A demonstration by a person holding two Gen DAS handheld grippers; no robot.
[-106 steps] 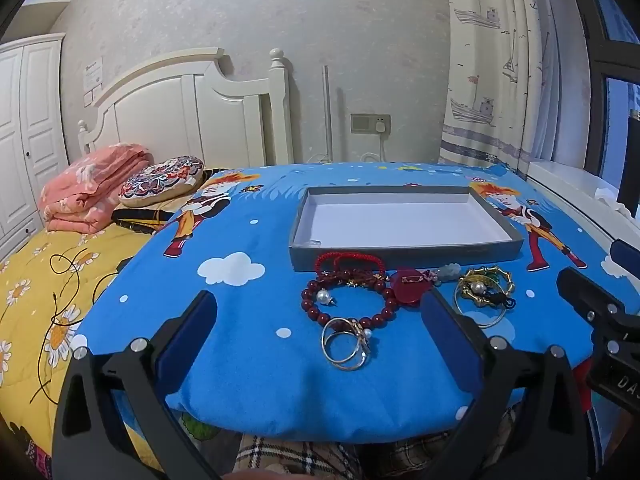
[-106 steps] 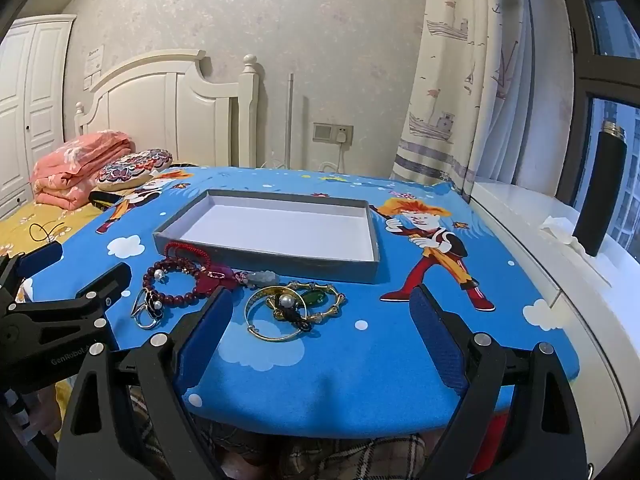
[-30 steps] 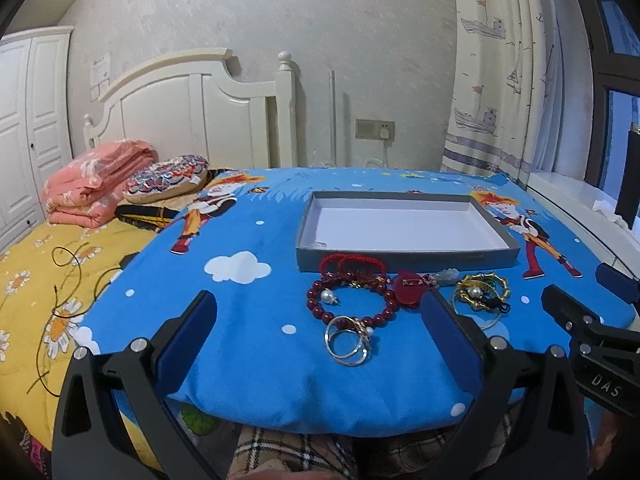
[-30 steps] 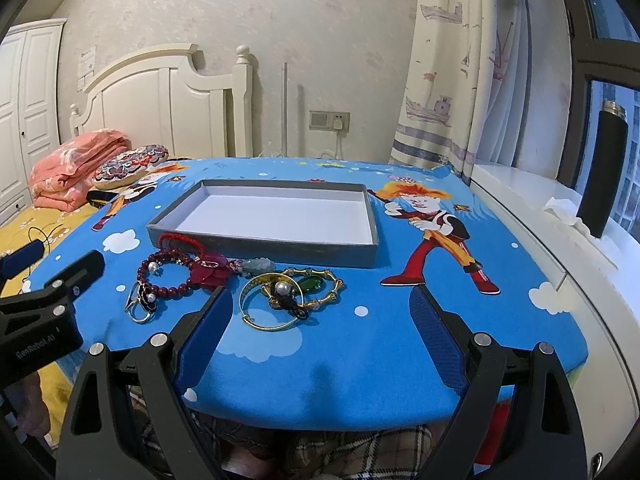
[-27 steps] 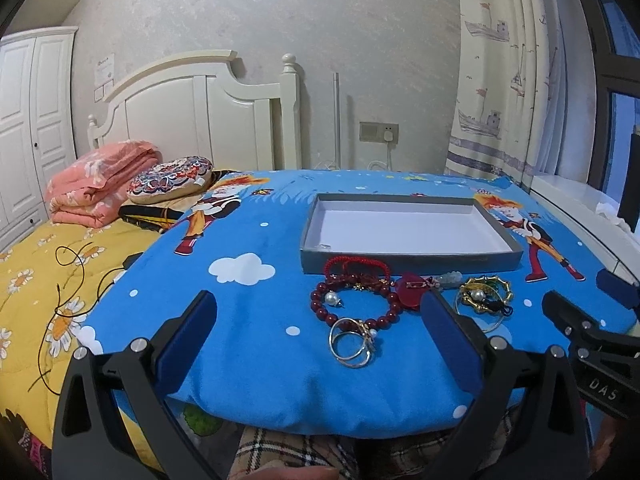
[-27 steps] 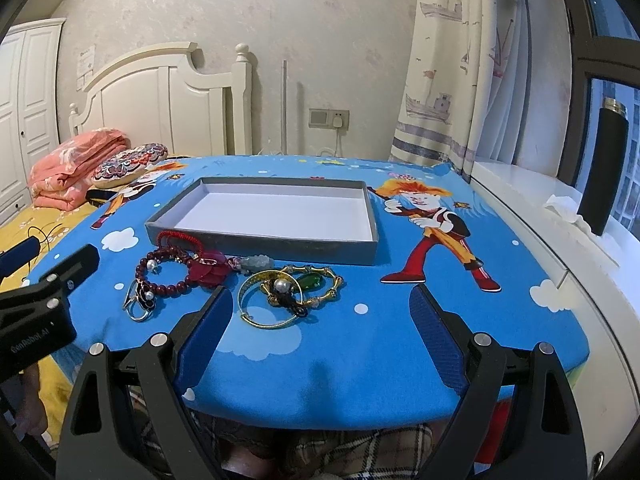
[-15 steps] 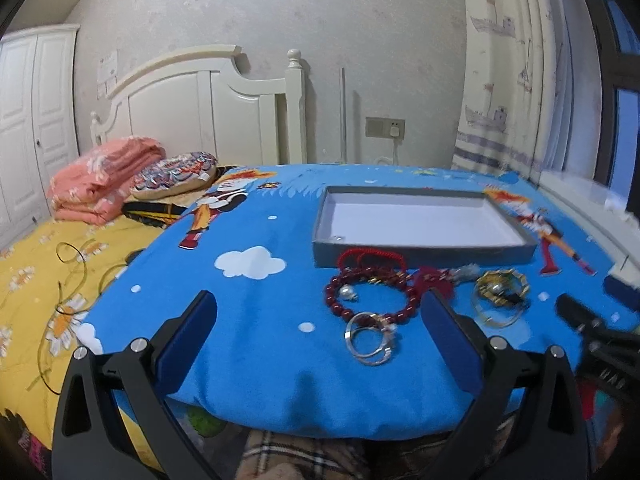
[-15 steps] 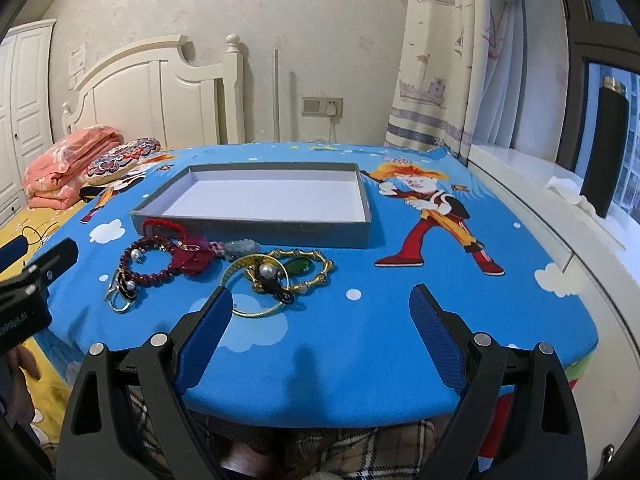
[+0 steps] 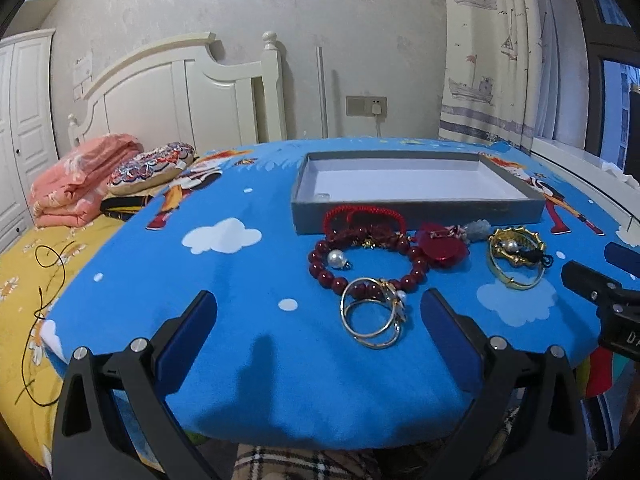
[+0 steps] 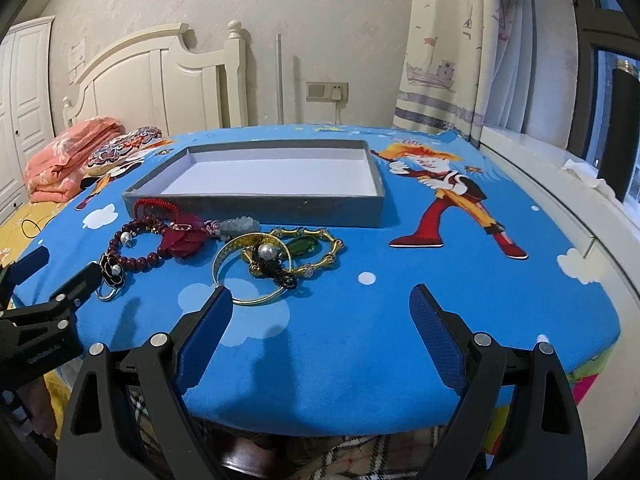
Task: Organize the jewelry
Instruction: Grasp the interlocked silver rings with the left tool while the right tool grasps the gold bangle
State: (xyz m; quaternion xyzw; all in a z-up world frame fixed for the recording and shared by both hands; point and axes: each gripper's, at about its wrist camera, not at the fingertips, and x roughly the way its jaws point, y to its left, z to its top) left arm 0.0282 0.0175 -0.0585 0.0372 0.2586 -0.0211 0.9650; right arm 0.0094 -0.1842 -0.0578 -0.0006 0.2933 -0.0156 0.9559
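A shallow grey tray [image 9: 416,213] [image 10: 256,204] with a white floor stands empty on the blue cartoon tablecloth. In front of it lies jewelry: a red cord bracelet [image 9: 362,213], a dark red bead bracelet [image 9: 368,262] [image 10: 136,248], silver rings [image 9: 374,318], a red flower brooch [image 9: 442,246], gold bangles [image 9: 516,254] [image 10: 256,268]. My left gripper [image 9: 320,324] is open, just left of the silver rings above the table's near edge. My right gripper [image 10: 320,320] is open, near the gold bangles.
A bed with a yellow sheet, pink blanket [image 9: 80,178] and pillow lies to the left. A curtain [image 10: 448,48], windowsill and dark bottle [image 10: 622,128] are on the right. The table's rounded front edge [image 9: 320,432] is close below both grippers.
Both grippers have moved forward and lower toward the table, so the jewelry looks larger and closer. Both remain open. No item has moved.
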